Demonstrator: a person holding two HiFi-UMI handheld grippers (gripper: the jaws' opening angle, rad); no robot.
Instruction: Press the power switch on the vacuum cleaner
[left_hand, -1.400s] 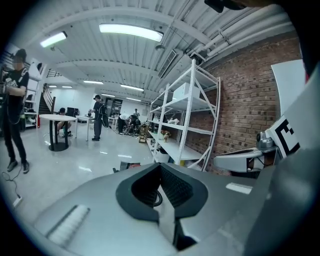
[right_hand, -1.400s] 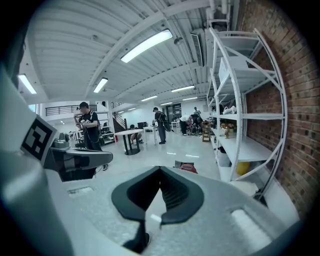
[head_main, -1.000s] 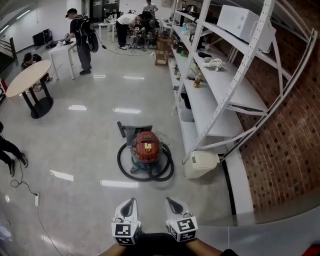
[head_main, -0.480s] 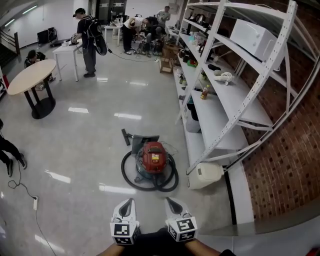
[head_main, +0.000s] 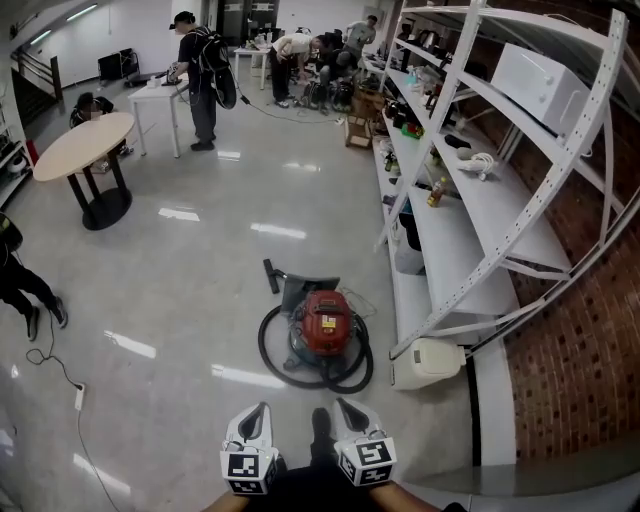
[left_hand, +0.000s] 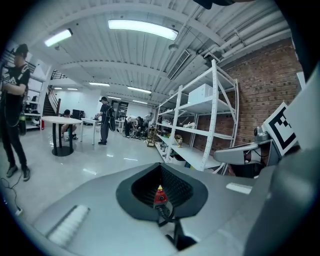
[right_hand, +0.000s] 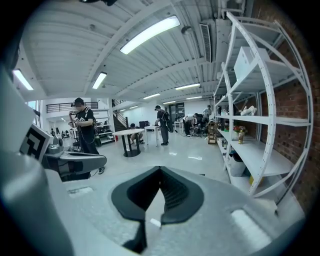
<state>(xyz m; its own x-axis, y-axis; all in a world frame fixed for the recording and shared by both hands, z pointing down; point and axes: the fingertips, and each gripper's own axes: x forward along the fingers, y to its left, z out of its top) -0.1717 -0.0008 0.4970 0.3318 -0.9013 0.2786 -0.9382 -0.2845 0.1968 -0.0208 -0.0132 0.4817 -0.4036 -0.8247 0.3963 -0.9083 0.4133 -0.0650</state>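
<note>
The vacuum cleaner (head_main: 325, 326) is a red drum with a pale label on its lid, standing on the glossy floor. Its black hose (head_main: 275, 355) is coiled around it, and a floor nozzle (head_main: 300, 285) lies just behind. I cannot make out the power switch at this distance. My left gripper (head_main: 262, 409) and right gripper (head_main: 343, 404) hang side by side at the bottom of the head view, well short of the vacuum. Both are shut and hold nothing. In the left gripper view the vacuum cleaner (left_hand: 160, 195) shows small between the closed jaws of the left gripper (left_hand: 161, 167). The right gripper (right_hand: 160, 172) points over bare floor.
A white shelving rack (head_main: 470, 215) runs along the right, against a brick wall. A white appliance (head_main: 432, 362) sits on the floor by its foot, close to the vacuum. A round table (head_main: 85, 145), people at the back and a power strip (head_main: 78, 398) on a cable lie left.
The vacuum has shifted right and lower in the head view and looks slightly nearer. A dark shoe now shows between the grippers. Both grippers keep the same pose.
</note>
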